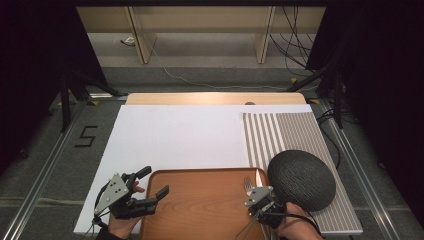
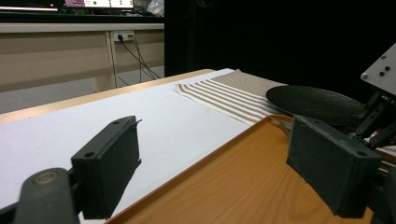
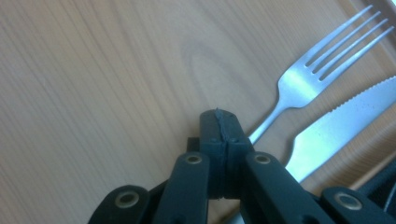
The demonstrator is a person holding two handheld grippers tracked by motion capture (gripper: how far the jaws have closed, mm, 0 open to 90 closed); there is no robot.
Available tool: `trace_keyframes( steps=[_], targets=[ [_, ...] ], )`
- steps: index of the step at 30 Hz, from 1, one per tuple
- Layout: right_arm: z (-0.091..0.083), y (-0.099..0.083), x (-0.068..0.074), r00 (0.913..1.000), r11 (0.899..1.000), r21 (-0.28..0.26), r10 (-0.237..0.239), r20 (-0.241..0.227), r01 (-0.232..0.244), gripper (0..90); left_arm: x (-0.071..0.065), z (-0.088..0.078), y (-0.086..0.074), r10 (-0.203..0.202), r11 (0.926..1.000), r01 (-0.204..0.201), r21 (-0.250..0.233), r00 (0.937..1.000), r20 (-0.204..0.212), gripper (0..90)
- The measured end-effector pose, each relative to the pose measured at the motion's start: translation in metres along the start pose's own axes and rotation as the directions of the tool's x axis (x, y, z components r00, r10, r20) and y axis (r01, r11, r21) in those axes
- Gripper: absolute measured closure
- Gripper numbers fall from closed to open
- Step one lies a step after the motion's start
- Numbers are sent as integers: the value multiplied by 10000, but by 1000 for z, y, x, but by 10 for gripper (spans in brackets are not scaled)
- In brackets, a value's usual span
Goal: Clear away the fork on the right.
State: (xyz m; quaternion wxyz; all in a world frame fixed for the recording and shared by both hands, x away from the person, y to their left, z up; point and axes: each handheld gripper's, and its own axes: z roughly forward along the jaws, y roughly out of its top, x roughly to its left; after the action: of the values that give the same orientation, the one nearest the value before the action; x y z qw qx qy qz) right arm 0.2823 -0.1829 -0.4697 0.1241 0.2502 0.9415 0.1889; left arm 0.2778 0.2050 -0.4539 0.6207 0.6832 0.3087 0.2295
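Wooden tray [image 1: 200,205] lies at the near edge of the desk [image 1: 175,135], and both grippers work over it; the right gripper [image 3: 219,116] hangs low over the tray's right side with its jaws pressed flat together and nothing between them, the tip just beside the handle of the fork [image 3: 310,70], which lies next to the knife [image 3: 341,121] along the tray's right edge; in the high view the fork [image 1: 248,185] and knife [image 1: 258,177] show just ahead of that gripper [image 1: 257,196]. The left gripper [image 1: 152,192] hovers at the tray's left rim with its jaws spread wide and empty, one jaw over the white sheet, the other over the wood. The step in hand looks like picking up the fork; to do it well the right jaws should open first, then straddle the thin handle squarely across its width, staying clear of the knife so it is not dragged along; a flat handle on smooth wood may slip, so close low and firmly before lifting. Farther off, the dark round plate [image 1: 301,179] rests on the striped mat [image 1: 295,132], touching the tray's corner; a lift should avoid bumping it.
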Motion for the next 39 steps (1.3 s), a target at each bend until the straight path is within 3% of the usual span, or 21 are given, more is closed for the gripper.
trace_keyframes(
  steps=[17, 19, 20, 29, 34, 39],
  targets=[
    [-1, -4, -5, 9998, 9998, -73, 203, 8, -203, 887, 0, 0, 0, 10, 10000, -10, -3, 10000, -9, 163],
    [-2, -3, -5, 9995, 9992, -216, 329, 6, -329, 850, 0, 0, 0, 14, 10000, -14, -1, 10000, -12, 163],
    [-4, -3, -7, 9988, 9972, -557, 491, -41, -492, 827, 0, 0, 0, 13, 10000, -13, 3, 10000, -13, 163],
    [-9, -3, -12, 9949, 9883, -1166, 953, -327, -985, 633, 0, 0, 0, 14, 10000, -14, -1, 10000, -5, 163],
    [-12, -3, -15, 9861, 9747, -1547, 1528, -646, -1612, 520, 0, 0, 0, 12, 10000, -12, -3, 10000, 1, 163],
    [-16, -4, -17, 9822, 9632, -1967, 1709, -785, -1833, 453, 0, 0, 0, 10, 10000, -10, 0, 10000, 4, 163]
  ],
)
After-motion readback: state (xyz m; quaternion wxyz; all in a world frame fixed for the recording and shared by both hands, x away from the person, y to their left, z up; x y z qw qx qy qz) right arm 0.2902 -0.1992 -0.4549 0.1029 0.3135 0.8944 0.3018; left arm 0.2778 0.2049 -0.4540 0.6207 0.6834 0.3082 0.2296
